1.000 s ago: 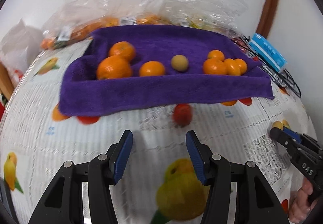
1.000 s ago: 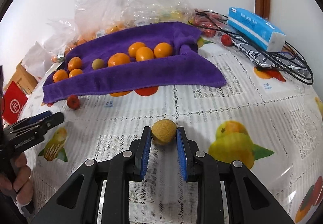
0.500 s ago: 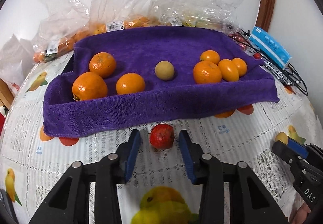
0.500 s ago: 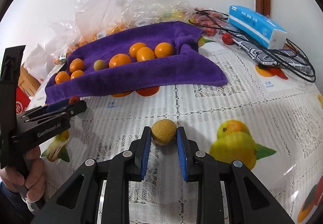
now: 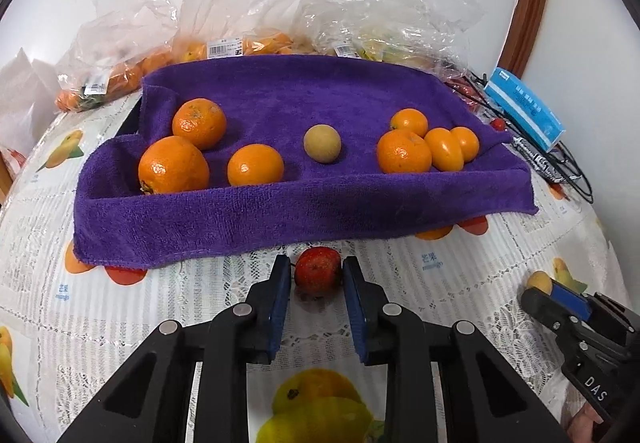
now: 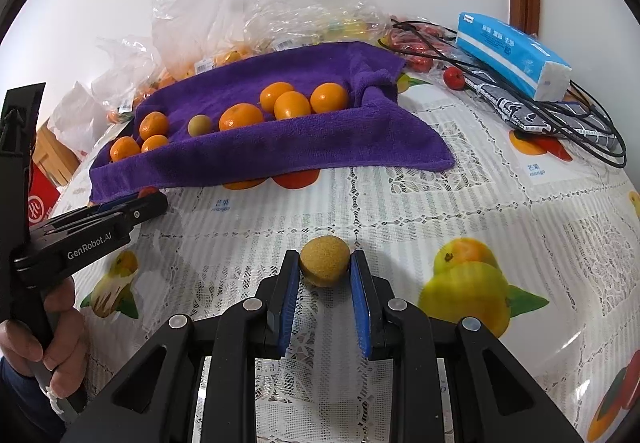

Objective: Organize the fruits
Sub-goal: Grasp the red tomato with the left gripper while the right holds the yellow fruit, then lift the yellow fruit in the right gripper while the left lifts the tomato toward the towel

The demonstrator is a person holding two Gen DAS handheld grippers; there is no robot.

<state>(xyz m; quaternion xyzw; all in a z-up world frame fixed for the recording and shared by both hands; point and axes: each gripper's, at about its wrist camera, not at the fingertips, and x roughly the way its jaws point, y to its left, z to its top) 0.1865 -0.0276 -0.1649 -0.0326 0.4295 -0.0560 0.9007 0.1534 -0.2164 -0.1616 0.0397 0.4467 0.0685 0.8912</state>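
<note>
— What have we got in the left gripper point(image 5: 316, 273)?

— Our jaws are clamped on a small red fruit point(image 5: 318, 270), sitting on the surface point(image 5: 400, 283) right at the front edge of the purple towel point(image 5: 280, 211).

— And the right gripper point(image 6: 325, 267)?

— Jaws pressed against both sides of a round tan fruit point(image 6: 324, 260), out on the lacy tablecloth point(image 6: 420, 211), well apart from the towel.

— On the towel itself?

— We see three oranges point(image 5: 173, 164) at its left, another tan fruit point(image 5: 322, 143) in the middle, four smaller oranges point(image 5: 404, 152) bunched at the right.

— Beyond that?

— Plastic bags point(image 5: 248, 15) of fruit behind the towel, and a blue tissue pack point(image 6: 512, 53) lying on black cables point(image 6: 592, 127) at the right.
</note>
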